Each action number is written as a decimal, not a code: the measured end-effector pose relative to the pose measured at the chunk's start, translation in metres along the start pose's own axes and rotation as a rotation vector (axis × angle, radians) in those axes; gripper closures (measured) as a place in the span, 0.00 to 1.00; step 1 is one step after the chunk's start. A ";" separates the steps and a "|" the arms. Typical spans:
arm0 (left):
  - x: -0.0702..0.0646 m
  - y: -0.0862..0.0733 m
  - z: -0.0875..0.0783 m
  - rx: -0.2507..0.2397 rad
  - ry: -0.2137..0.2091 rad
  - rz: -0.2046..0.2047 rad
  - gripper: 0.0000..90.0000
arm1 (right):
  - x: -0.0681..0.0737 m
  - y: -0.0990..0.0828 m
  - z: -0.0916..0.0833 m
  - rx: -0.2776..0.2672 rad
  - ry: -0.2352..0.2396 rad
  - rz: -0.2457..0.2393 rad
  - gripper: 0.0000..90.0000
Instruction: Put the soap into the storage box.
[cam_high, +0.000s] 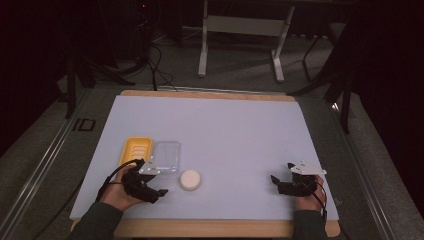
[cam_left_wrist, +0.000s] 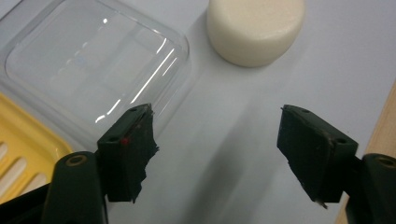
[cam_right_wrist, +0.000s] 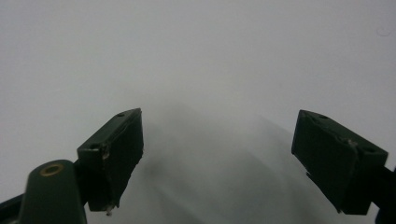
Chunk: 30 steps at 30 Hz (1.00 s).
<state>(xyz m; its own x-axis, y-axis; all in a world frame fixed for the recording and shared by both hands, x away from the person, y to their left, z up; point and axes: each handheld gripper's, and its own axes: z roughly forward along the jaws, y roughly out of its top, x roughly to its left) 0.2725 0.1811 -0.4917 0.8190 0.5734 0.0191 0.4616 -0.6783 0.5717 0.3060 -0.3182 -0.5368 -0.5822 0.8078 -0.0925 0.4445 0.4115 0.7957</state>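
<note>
A round cream soap bar (cam_high: 190, 179) (cam_left_wrist: 254, 29) lies on the white table mat (cam_high: 225, 135). To its left sit a clear plastic lid (cam_high: 166, 156) (cam_left_wrist: 93, 65) and a yellow soap tray (cam_high: 136, 150) (cam_left_wrist: 21, 154), side by side. My left gripper (cam_high: 159, 192) (cam_left_wrist: 215, 149) is open near the mat's front left, just short of the soap and the lid, with nothing between its jaws. My right gripper (cam_high: 276, 181) (cam_right_wrist: 217, 154) is open at the front right, low over bare mat.
The mat lies on a wooden board whose edge (cam_high: 210, 229) shows at the front. Beyond the table stand a white frame (cam_high: 240, 35) and dark cables (cam_high: 155, 65) on the floor.
</note>
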 end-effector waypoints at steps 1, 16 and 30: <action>0.000 0.000 0.000 0.000 0.000 0.000 0.30 | 0.000 0.000 0.000 0.000 0.000 0.000 0.18; 0.001 0.024 0.005 0.040 -0.012 0.071 0.31 | 0.000 0.000 0.000 -0.001 0.001 0.002 0.18; 0.000 0.047 0.010 0.066 -0.055 0.171 0.28 | 0.000 0.000 0.000 0.000 0.005 0.003 0.18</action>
<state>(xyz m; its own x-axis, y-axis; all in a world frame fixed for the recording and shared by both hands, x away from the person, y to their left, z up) 0.2973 0.1445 -0.4729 0.9039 0.4227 0.0656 0.3342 -0.7934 0.5087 0.3060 -0.3186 -0.5366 -0.5838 0.8072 -0.0871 0.4464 0.4087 0.7960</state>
